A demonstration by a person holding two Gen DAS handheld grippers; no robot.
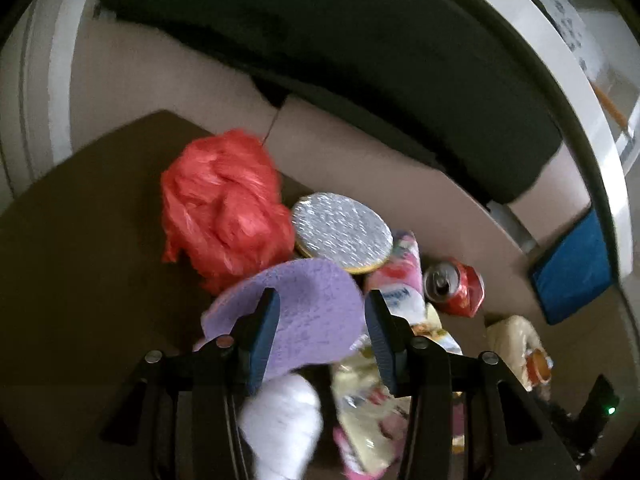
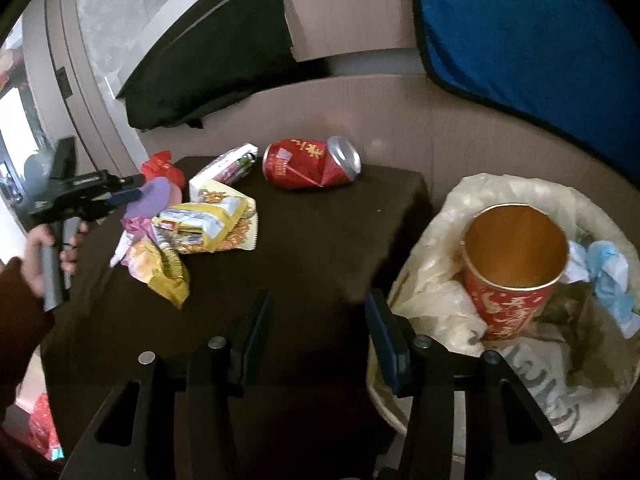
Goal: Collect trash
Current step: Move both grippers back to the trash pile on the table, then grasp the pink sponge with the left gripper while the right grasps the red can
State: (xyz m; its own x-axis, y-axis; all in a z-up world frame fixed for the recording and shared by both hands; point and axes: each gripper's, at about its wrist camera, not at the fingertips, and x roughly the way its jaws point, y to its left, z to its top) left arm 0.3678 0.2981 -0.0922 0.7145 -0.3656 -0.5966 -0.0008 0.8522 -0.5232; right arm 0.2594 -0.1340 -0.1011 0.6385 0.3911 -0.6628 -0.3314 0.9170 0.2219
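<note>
Trash lies on a dark brown table (image 2: 320, 240). In the left wrist view I see a red plastic bag (image 1: 224, 208), a foil disc (image 1: 340, 232), a purple foam piece (image 1: 308, 320), a crushed red can (image 1: 454, 286) and snack wrappers (image 1: 376, 396). My left gripper (image 1: 320, 328) is open, its fingers on either side of the purple piece; it also shows in the right wrist view (image 2: 130, 194). My right gripper (image 2: 318, 336) is open and empty above the table's near edge. The can (image 2: 310, 164) and yellow wrappers (image 2: 208, 220) lie beyond it.
A trash bin lined with a pale plastic bag (image 2: 436, 280) stands right of the table and holds a red paper cup (image 2: 512, 272) and crumpled tissue (image 2: 608, 276). A blue cushion (image 2: 520, 28) and a black cushion (image 2: 216, 68) lie behind the table.
</note>
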